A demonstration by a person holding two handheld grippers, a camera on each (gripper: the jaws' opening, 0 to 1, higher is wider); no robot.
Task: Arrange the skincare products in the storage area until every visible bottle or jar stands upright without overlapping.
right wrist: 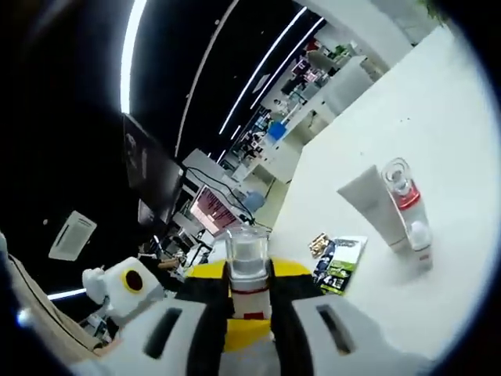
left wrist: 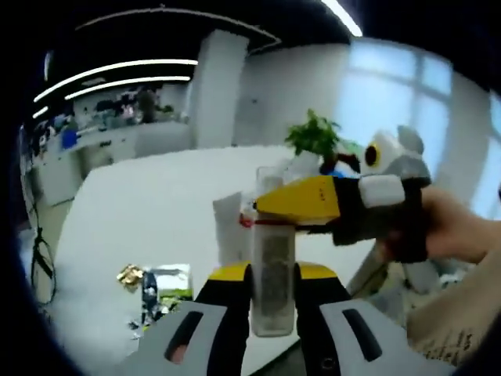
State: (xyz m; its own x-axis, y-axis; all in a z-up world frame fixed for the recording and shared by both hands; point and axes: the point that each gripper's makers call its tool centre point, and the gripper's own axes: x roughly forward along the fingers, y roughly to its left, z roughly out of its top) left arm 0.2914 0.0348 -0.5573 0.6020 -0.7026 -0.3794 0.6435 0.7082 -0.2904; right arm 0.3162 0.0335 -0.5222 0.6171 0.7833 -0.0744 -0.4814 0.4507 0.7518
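Progress: early, I'd judge; a white tube and a red-banded bottle are standing side by side on the white table, touching or nearly so, with sachets lying flat nearby.
Bottle in hand: a clear bottle is being held up off the table.
Left gripper: jaws closing snugly around its lower body.
Right gripper: jaws pinching the bottle's top just below the clear cap.
Left to do: setting it down upright, apart from the others.
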